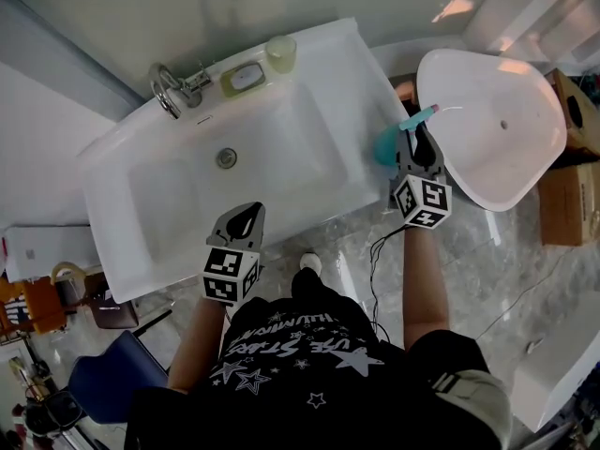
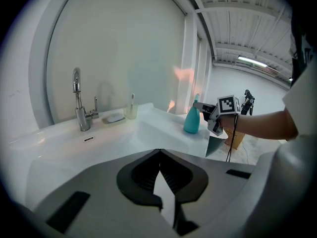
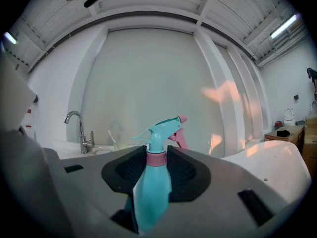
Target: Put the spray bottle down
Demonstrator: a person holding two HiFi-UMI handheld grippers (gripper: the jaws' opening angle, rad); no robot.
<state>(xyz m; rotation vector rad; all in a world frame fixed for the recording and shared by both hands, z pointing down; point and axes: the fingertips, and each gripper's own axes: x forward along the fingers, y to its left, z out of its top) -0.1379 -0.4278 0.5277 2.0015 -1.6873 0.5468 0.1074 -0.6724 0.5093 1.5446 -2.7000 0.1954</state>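
Observation:
A teal spray bottle point(image 1: 387, 144) with a pink trigger and pink collar stands upright at the right end of the white sink counter point(image 1: 352, 82). My right gripper point(image 1: 410, 137) is shut on its body just below the collar. In the right gripper view the bottle point(image 3: 151, 182) fills the gap between the dark pads point(image 3: 184, 170). The left gripper view shows the bottle point(image 2: 191, 120) low over the counter edge; whether its base touches I cannot tell. My left gripper point(image 1: 246, 216) hangs over the sink's front edge, jaw tips together, holding nothing.
The sink basin point(image 1: 281, 157) has a chrome faucet point(image 1: 169, 87), a soap dish point(image 1: 246, 78) and a cup point(image 1: 280, 52) along its back. A white tub point(image 1: 497, 129) stands just right of the bottle. Cardboard boxes point(image 1: 572, 190) lie far right, a blue chair point(image 1: 108, 378) lower left.

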